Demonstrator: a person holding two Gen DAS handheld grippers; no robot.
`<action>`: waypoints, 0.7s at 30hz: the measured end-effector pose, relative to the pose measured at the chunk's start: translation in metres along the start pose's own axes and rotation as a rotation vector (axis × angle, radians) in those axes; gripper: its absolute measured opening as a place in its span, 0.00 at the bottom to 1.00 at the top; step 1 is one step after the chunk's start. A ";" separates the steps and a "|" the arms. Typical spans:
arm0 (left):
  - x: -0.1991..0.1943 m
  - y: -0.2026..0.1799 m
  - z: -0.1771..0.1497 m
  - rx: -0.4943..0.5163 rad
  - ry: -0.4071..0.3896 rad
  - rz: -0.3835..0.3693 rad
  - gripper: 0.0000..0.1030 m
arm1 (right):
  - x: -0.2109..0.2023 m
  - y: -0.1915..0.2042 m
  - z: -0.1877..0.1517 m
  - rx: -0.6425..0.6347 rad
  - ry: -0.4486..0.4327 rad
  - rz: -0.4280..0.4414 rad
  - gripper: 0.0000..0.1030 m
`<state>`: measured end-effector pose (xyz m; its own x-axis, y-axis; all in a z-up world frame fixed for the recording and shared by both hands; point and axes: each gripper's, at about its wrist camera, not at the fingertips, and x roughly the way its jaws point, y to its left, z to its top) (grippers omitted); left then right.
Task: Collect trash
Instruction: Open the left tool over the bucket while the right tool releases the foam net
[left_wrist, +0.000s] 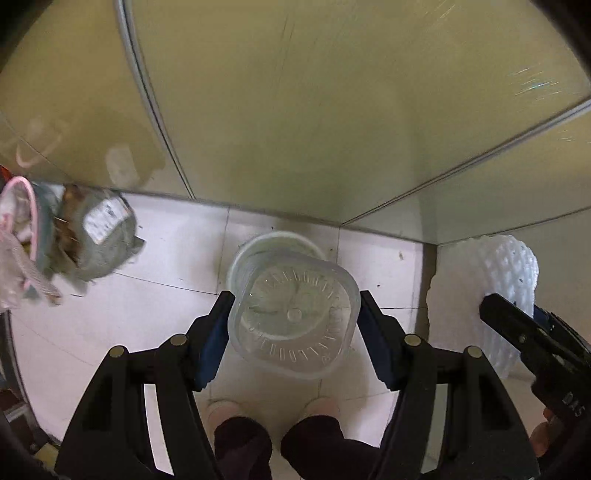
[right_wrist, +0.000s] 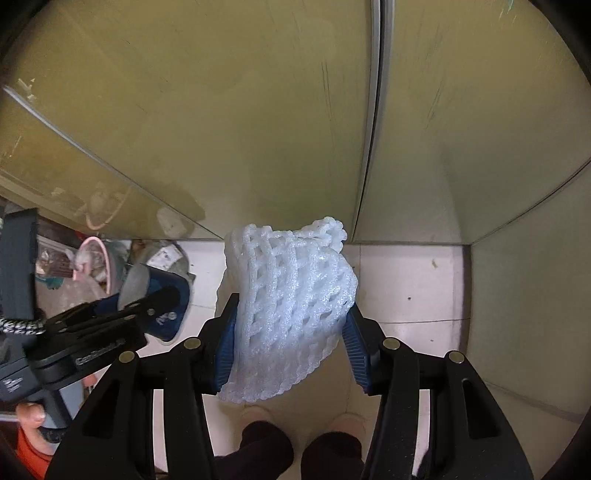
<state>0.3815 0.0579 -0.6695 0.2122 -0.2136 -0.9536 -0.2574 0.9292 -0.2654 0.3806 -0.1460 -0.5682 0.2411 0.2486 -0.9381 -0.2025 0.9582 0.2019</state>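
My left gripper (left_wrist: 293, 314) is shut on a clear plastic cup (left_wrist: 291, 314), held bottom toward the camera above the white floor tiles. My right gripper (right_wrist: 290, 314) is shut on a white foam fruit net (right_wrist: 288, 302), held above the floor. The foam net (left_wrist: 506, 280) and right gripper also show at the right edge of the left wrist view. The left gripper (right_wrist: 147, 306) shows at the left of the right wrist view.
A pile of trash with a pink-rimmed bin (left_wrist: 26, 236) and a crumpled grey wrapper (left_wrist: 103, 236) lies on the floor at left; it also shows in the right wrist view (right_wrist: 96, 266). Yellowish glossy wall panels (left_wrist: 295, 110) rise ahead, meeting in a corner at right. The person's feet (left_wrist: 273, 410) are below.
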 end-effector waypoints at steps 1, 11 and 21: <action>0.018 0.004 0.001 -0.005 0.008 -0.002 0.63 | 0.015 -0.003 -0.002 -0.001 0.003 0.000 0.47; 0.113 0.035 -0.003 -0.063 0.078 -0.082 0.63 | 0.106 -0.006 -0.013 -0.027 0.076 0.001 0.49; 0.104 0.050 -0.004 -0.064 0.040 -0.043 0.64 | 0.135 0.006 -0.013 -0.083 0.095 0.027 0.55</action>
<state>0.3864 0.0809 -0.7826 0.1867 -0.2664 -0.9456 -0.3084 0.8980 -0.3139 0.3995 -0.1081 -0.6974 0.1438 0.2556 -0.9560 -0.2862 0.9355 0.2071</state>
